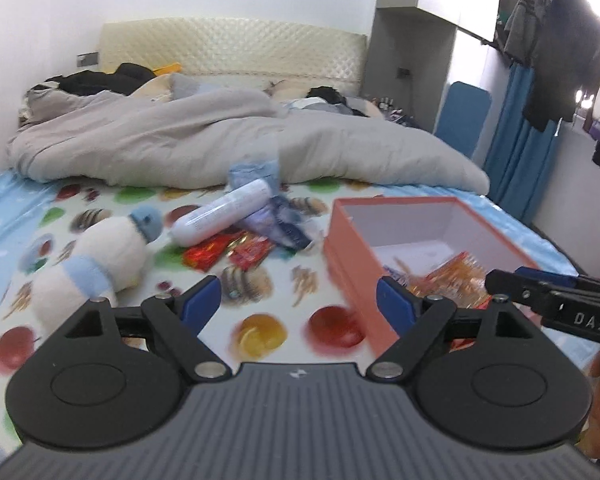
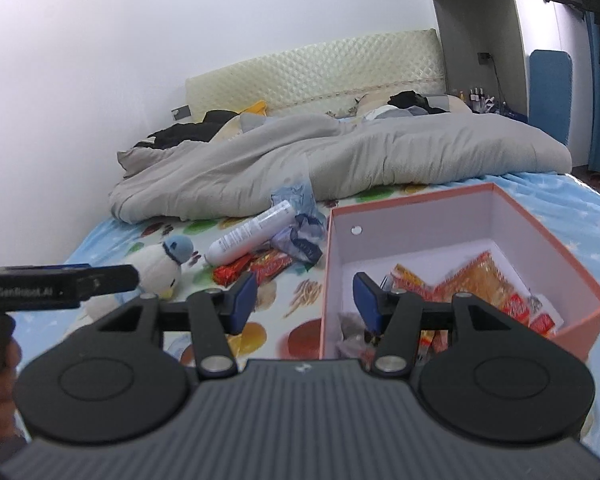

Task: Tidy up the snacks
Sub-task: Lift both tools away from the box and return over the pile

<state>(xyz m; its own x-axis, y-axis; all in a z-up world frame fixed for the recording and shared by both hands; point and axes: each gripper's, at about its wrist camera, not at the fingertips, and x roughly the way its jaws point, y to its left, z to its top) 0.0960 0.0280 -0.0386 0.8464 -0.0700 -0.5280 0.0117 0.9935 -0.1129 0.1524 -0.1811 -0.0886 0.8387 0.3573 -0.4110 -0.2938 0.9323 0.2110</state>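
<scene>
the job looks partly done: the pink box (image 2: 464, 216) on the bed already holds several orange and red snack packets (image 2: 480, 280) along its floor, while a small heap is left outside on the fruit-print sheet (image 1: 260, 332). in the right wrist view that heap lies at about ten o'clock from the box, apart from its near wall: two red packets (image 2: 256, 270) lie side by side, with a white bottle (image 2: 252, 236) resting just behind them and some crumpled blue-and-white wrappers (image 2: 300, 236) at the bottle's one o'clock. a plush duck (image 2: 168, 264) sits at nine o'clock of the heap; i judge it no part of the sorting. the left claw (image 1: 298, 304) hangs over bare sheet with its jaws spread wide and nothing between them, the red packets lying at its eleven o'clock. the right claw (image 2: 306, 300) stands over the box's near left wall, its jaws about half apart and empty, touching nothing that i can see. what remains, by my reckoning, is the red packets and perhaps the wrappers; whether the bottle belongs in the box i cannot tell
</scene>
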